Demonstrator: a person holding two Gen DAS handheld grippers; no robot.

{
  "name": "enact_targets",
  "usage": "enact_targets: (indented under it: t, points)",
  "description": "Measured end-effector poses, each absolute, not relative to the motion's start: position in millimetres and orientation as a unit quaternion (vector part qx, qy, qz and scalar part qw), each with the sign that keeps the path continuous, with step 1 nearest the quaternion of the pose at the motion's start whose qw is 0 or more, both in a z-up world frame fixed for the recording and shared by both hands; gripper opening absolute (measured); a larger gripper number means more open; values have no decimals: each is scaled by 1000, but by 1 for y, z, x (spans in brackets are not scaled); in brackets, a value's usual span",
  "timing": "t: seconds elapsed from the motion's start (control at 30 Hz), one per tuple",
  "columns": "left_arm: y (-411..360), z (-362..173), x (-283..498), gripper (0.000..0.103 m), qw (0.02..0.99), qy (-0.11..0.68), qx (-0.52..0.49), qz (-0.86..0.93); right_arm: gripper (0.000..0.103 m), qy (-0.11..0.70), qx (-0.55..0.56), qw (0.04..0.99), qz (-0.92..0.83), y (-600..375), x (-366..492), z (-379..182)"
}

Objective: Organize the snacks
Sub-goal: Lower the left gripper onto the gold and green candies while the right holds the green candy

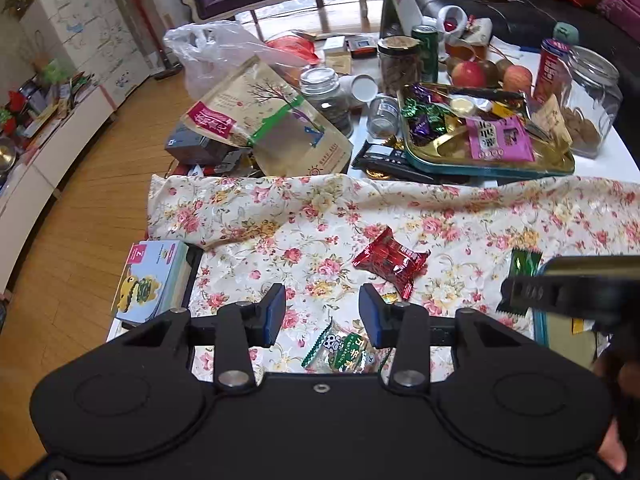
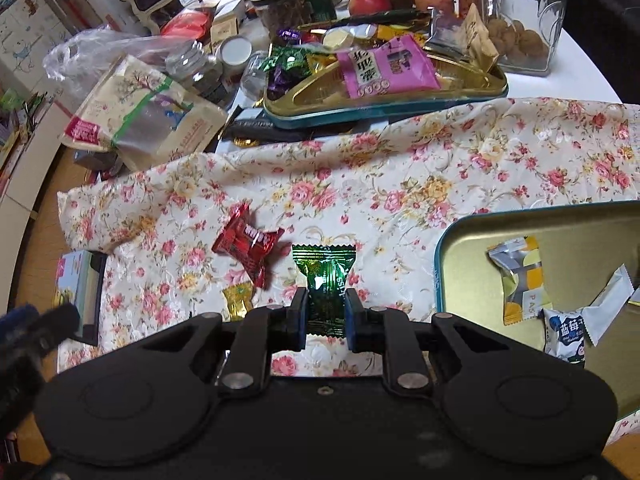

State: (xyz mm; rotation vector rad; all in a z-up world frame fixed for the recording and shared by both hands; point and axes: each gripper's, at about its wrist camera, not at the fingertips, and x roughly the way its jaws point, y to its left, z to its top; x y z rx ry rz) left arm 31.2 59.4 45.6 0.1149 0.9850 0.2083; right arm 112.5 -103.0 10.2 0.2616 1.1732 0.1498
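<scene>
My right gripper (image 2: 326, 316) is shut on a green-wrapped candy (image 2: 325, 280), held just above the floral cloth (image 2: 440, 168). To its right lies a teal-rimmed tin lid (image 2: 440, 248) holding a yellow-and-white packet (image 2: 520, 276), a blueberry packet (image 2: 566, 332) and a white packet (image 2: 608, 304). A red candy (image 2: 250, 242) and a small gold candy (image 2: 238, 300) lie on the cloth to the left. My left gripper (image 1: 322, 314) is open and empty, hovering over a green panda packet (image 1: 344, 352). The red candy (image 1: 390, 262) lies ahead of it. The green candy (image 1: 524, 268) shows at the right.
A gold tin (image 1: 492, 168) full of sweets sits beyond the cloth, with glass jars (image 1: 592, 96), apples (image 1: 468, 74), a kraft bag (image 1: 272, 120) and a plastic bag (image 1: 208, 52) around it. A picture book (image 1: 152, 284) lies at the table's left edge, above wooden floor (image 1: 80, 240).
</scene>
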Motion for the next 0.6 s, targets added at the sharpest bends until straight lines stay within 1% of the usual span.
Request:
enact_targets:
  t: [0.13, 0.33, 0.4, 0.6]
  points:
    - [63, 38, 34, 50, 872, 473, 64, 113, 20, 548, 149, 820, 72, -110, 115, 15]
    - [72, 18, 36, 50, 858, 497, 58, 114, 20, 548, 170, 815, 83, -104, 121, 20]
    - [73, 7, 40, 50, 853, 504, 69, 116, 20, 549, 168, 814, 89, -99, 121, 20]
    - [79, -43, 54, 50, 821, 559, 88, 82, 20, 562, 147, 808, 93, -92, 117, 13]
